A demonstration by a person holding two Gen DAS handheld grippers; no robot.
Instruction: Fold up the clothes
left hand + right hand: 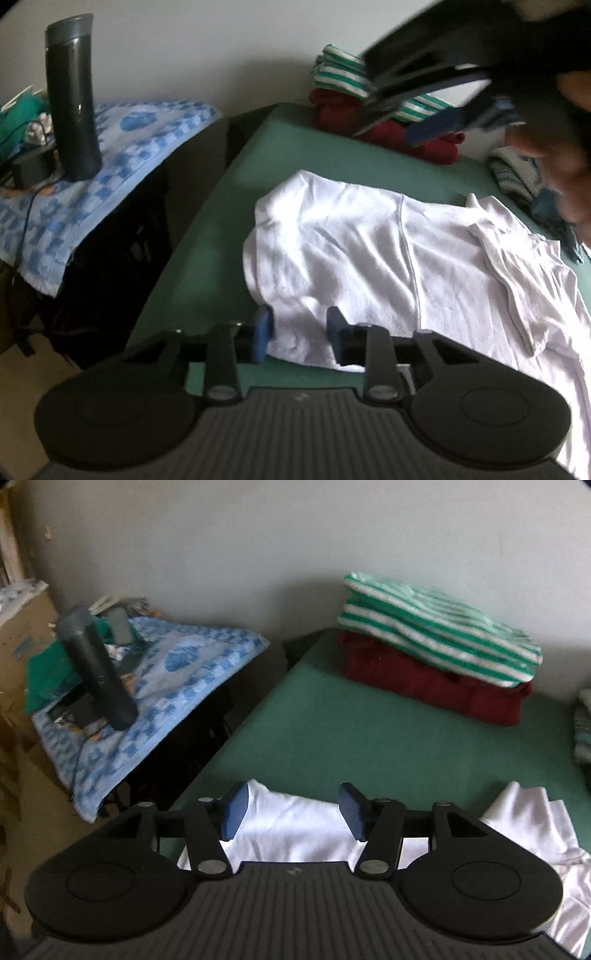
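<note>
Garment: crumpled white cotton T-shirt (388, 258), spread loosely over the green cloth-covered table (221, 236), its hem bunched at the near edge, a sleeve rumpled to the right.
Left gripper (300, 334): blue-padded fingers (263, 332) held apart, set either side of the shirt's near hem; a fold of white cloth is seen between them, contact cannot be told.
Right gripper (291, 810): blue pads (352, 810) spread wide, poised over the white shirt's edge, nothing pinched; in the left view it is blurred at the upper right, a hand (561, 155) seen behind it.
Folded pile: green-and-white striped top (436, 631) stacked on a dark red knitted garment (424, 683), placed at the far side of the table by the wall.
Side stand: blue-and-white patterned towel (173, 686) draped over a dark crate, a tall dark grey flask (72, 99) stood upright on it.
</note>
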